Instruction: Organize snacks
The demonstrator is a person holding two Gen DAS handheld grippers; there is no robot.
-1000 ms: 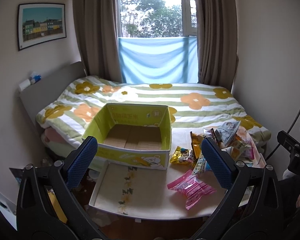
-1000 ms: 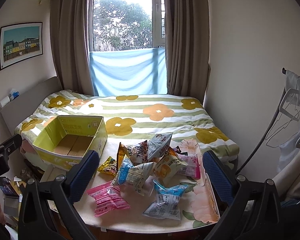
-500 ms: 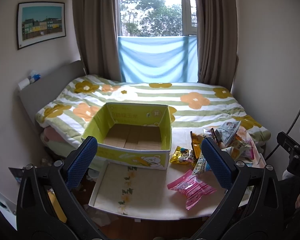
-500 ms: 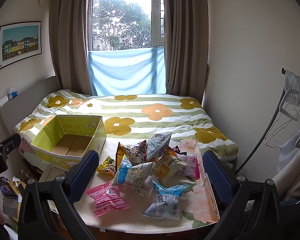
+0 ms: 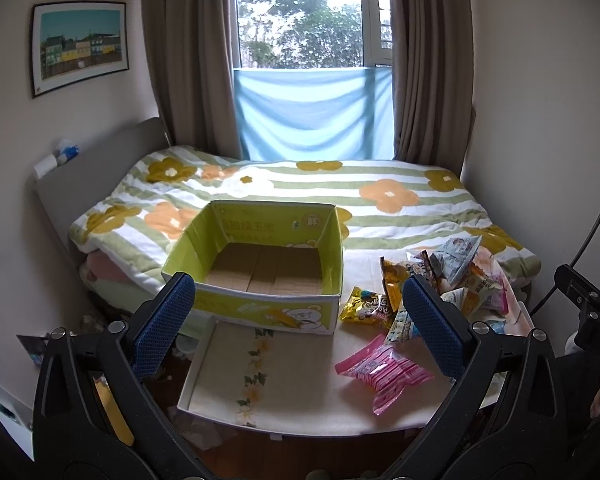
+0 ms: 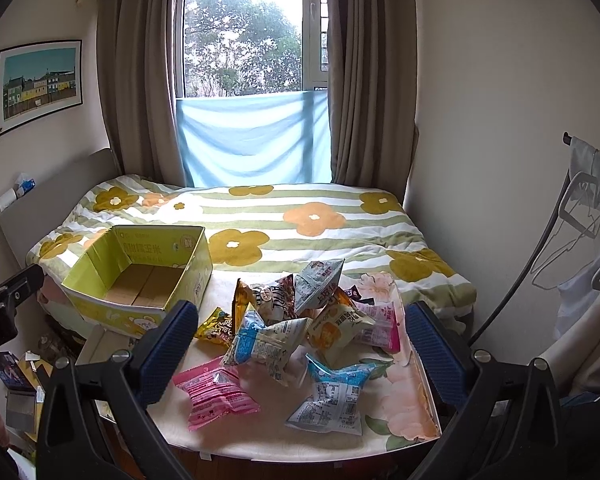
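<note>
Holding both tools wide apart and empty above the table.

My left tool (image 5: 298,320) frames the green cardboard box (image 5: 260,256), which sits empty at centre frame on the table (image 5: 292,412) edge against the bed (image 5: 340,188). My right tool (image 6: 302,344) frames the snack pile (image 6: 300,316) at centre; a pink packet (image 6: 214,394) lies apart at lower left, a blue-and-white packet (image 6: 332,396) just below the heap.
</note>
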